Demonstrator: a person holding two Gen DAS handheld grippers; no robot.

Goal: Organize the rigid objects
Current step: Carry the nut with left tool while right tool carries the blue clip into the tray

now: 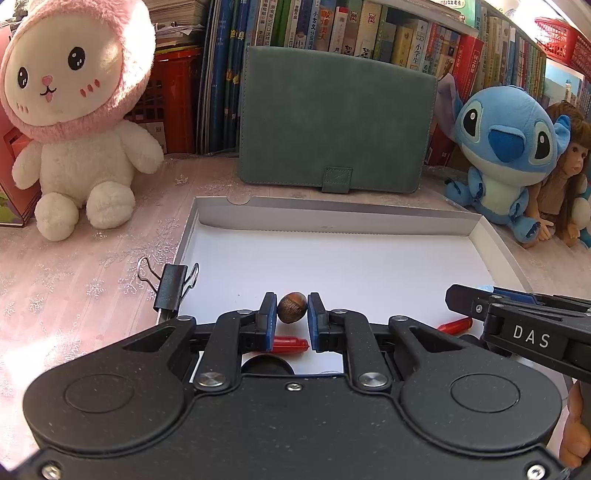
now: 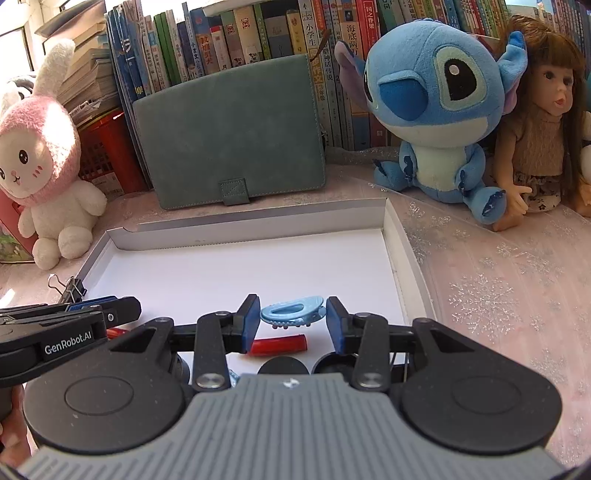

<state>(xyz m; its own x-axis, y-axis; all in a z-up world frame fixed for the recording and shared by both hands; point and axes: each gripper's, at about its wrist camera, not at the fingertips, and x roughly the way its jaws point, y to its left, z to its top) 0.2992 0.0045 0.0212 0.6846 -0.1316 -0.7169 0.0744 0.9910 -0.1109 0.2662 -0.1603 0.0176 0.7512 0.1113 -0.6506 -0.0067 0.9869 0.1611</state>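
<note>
Bookshelf (image 1: 369, 33) backdrop, pink cloth (image 1: 74, 288) on desk, plush toys either side. Left gripper (image 1: 291, 314) clamped on a brown nut (image 1: 292, 307), held over the white tray (image 1: 369, 218); red cap (image 1: 290, 344) lies below its fingers, binder clip (image 1: 171, 288) on the tray edge to its left. Right gripper (image 2: 291, 317) grips a blue hair clip (image 2: 293, 314) between its pads, above the tray; red tube (image 2: 279, 344) just under it, green case (image 2: 236, 136) straight ahead
</note>
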